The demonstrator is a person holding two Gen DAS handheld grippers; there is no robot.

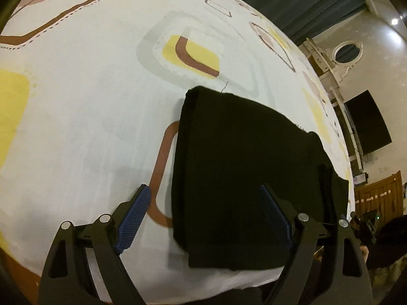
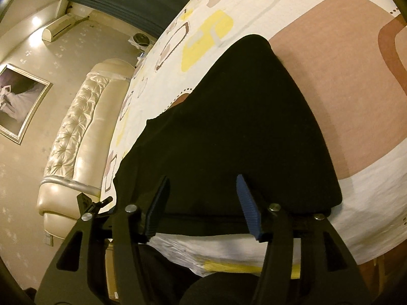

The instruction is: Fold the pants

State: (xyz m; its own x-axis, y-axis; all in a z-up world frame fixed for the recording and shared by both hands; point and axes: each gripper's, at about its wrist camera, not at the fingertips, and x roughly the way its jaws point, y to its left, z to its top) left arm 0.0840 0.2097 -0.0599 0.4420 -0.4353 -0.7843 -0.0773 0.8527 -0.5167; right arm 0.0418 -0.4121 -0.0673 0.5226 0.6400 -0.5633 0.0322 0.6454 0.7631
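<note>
Both tongs gaping, left tongs (image 1: 203,218), right tongs (image 2: 203,208), seemingly above folded black pants (image 1: 244,167)

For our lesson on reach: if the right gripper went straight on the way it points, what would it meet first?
Probably the pants: the open right gripper points at them on the bed, though depth is unclear.

One pair of black pants (image 1: 244,167), one patterned bedsheet (image 1: 89,96), two tools: left (image 1: 203,203), right (image 2: 202,190).
</note>
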